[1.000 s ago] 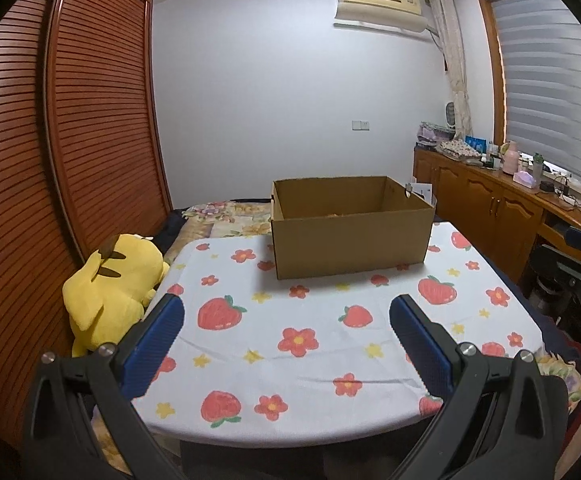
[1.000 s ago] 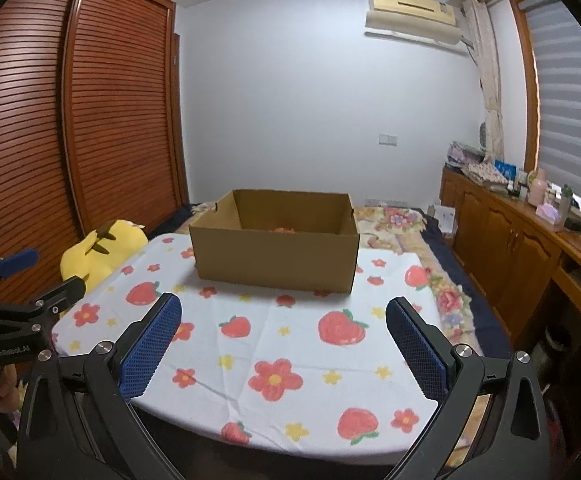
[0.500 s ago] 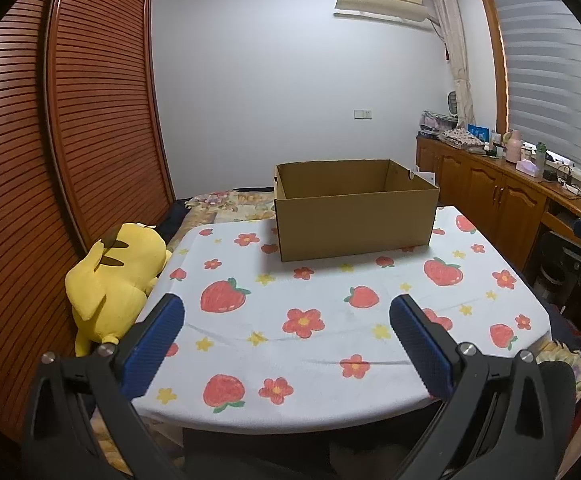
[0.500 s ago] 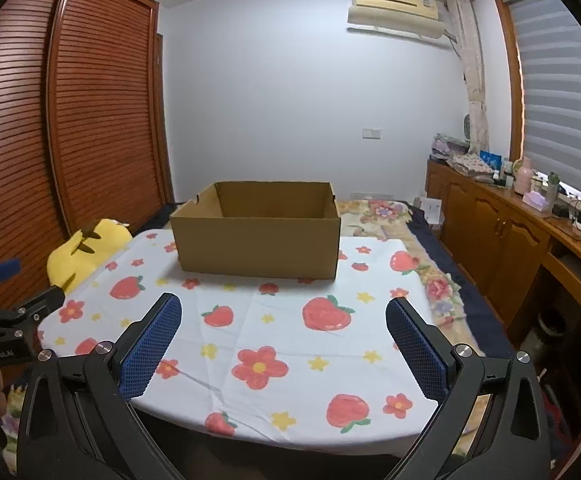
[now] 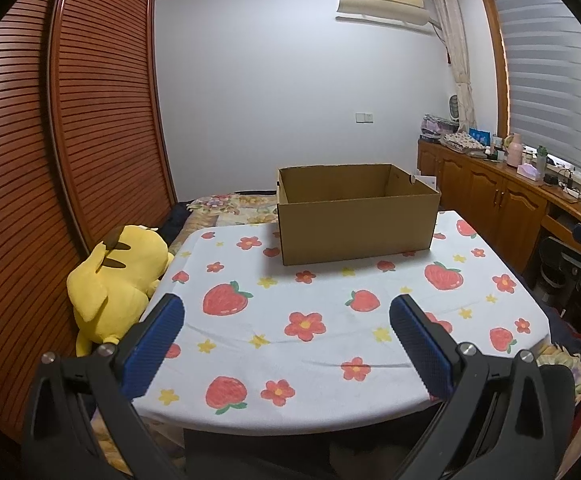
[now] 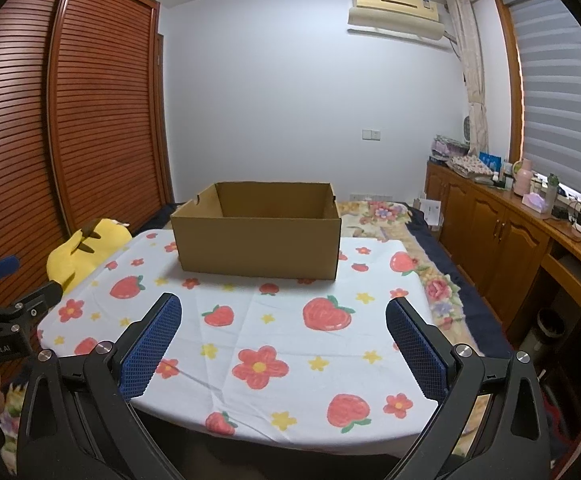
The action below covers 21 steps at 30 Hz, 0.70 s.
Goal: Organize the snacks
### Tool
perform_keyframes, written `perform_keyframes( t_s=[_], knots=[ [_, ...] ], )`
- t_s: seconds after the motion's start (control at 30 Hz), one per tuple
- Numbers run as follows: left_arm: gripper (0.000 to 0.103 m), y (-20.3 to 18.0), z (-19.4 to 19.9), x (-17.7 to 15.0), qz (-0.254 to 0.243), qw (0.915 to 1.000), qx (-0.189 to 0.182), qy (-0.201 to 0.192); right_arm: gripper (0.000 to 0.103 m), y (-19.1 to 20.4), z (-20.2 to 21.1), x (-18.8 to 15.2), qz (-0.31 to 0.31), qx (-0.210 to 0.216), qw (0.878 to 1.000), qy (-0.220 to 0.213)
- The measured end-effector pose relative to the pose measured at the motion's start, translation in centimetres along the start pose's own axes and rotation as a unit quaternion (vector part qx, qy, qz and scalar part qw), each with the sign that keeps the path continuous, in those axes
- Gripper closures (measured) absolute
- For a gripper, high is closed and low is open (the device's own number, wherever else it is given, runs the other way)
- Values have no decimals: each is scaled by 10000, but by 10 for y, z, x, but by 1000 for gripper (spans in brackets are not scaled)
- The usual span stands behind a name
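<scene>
both my tongs spread wide, empty: left gripper (image 5: 286, 320) and right gripper (image 6: 282, 320) hover off near edge of tabletop (image 6: 226, 336), level with it, aimed at cardboard box (image 5: 356, 216). box sits open-topped toward far edge, near wall facing me, so interior floor hidden; can't tell whether snacks lie inside. no snacks visible on strawberry cloth (image 5: 330, 320). plush toy (image 5: 118, 276) leans off left edge, outside working area. i judge wide jaws suit next pick.
</scene>
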State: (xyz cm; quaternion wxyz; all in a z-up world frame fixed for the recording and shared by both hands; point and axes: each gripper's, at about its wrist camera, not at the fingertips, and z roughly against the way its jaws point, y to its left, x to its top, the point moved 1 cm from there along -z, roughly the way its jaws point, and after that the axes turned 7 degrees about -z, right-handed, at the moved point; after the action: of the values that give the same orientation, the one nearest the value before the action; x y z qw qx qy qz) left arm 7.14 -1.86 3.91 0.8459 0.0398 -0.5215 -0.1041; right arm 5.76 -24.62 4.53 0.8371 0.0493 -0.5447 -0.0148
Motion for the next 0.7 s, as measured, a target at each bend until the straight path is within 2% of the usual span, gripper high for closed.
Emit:
perform_keyframes(
  t_s=[0.7],
  knots=[
    [0, 3, 6, 1, 12, 10000, 2, -73, 0, 0, 0, 0, -3, 3, 10000, 0]
  ],
)
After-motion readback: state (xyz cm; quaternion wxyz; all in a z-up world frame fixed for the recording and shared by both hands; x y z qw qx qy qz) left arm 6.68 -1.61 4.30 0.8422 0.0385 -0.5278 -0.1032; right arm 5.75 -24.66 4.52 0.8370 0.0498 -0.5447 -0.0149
